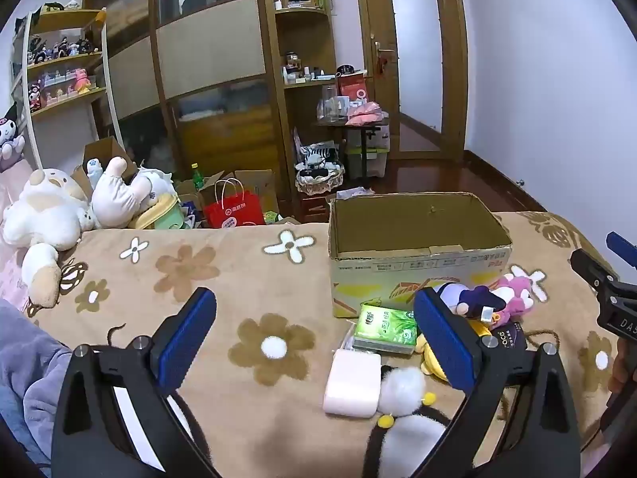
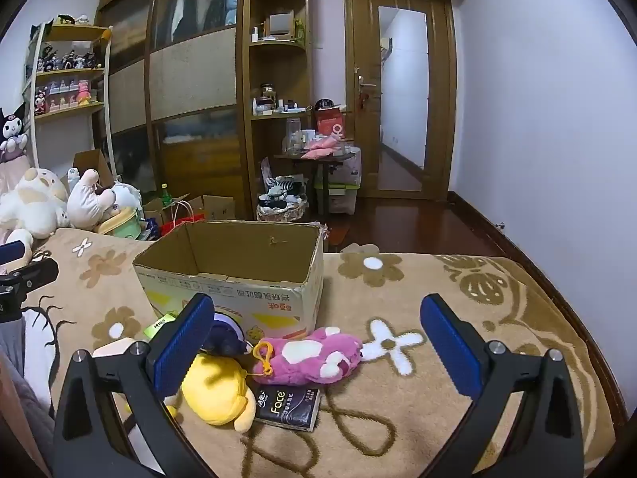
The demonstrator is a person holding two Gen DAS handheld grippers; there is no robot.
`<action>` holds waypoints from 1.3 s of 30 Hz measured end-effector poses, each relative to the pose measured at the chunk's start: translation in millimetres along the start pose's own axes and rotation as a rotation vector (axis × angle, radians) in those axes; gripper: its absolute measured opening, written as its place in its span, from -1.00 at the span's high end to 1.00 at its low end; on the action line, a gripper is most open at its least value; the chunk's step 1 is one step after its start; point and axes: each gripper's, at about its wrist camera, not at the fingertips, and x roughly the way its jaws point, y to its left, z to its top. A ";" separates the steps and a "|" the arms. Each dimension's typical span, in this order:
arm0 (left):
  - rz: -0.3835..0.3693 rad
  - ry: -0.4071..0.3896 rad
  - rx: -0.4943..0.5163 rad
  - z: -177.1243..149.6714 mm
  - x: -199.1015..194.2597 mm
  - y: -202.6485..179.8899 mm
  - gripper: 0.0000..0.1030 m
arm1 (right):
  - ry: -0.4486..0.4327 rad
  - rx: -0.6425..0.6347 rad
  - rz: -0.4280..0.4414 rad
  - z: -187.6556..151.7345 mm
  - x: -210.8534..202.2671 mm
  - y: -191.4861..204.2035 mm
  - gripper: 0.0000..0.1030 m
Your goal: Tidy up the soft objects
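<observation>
Bedroom with wooden wardrobe [image 2: 187,91] and door [image 2: 402,95] behind. Bed under flowered tan blanket [image 2: 458,358]; bare stretch toward right edge. Open cardboard box [image 2: 239,275] mid-bed. Crowded just before it: pink plush [image 2: 318,354], yellow plush [image 2: 217,394], green tissue pack [image 1: 384,324], black tissue pack [image 2: 288,408]. Left tongs [image 1: 314,338] and right tongs [image 2: 314,348] both spread wide, gripping nothing.

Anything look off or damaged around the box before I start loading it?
The cardboard box stands upright and open, but its print is upside down and its top edges are ragged, as if the flaps were torn off. Two tissue packs, green and black, lie among the soft toys. Nothing is spilled.
</observation>
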 end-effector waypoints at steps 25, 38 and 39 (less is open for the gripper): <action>0.001 0.000 0.009 -1.1 0.1 0.4 -0.91 | -0.013 0.003 -0.012 4.4 -3.3 -2.5 -1.00; 0.003 0.003 0.013 -3.1 1.3 -0.3 -0.91 | -0.012 0.009 -0.019 1.6 -1.6 -4.9 -1.00; 0.004 0.003 0.013 -3.2 1.3 -0.4 -0.91 | -0.012 0.010 -0.020 1.3 -1.8 -4.9 -1.00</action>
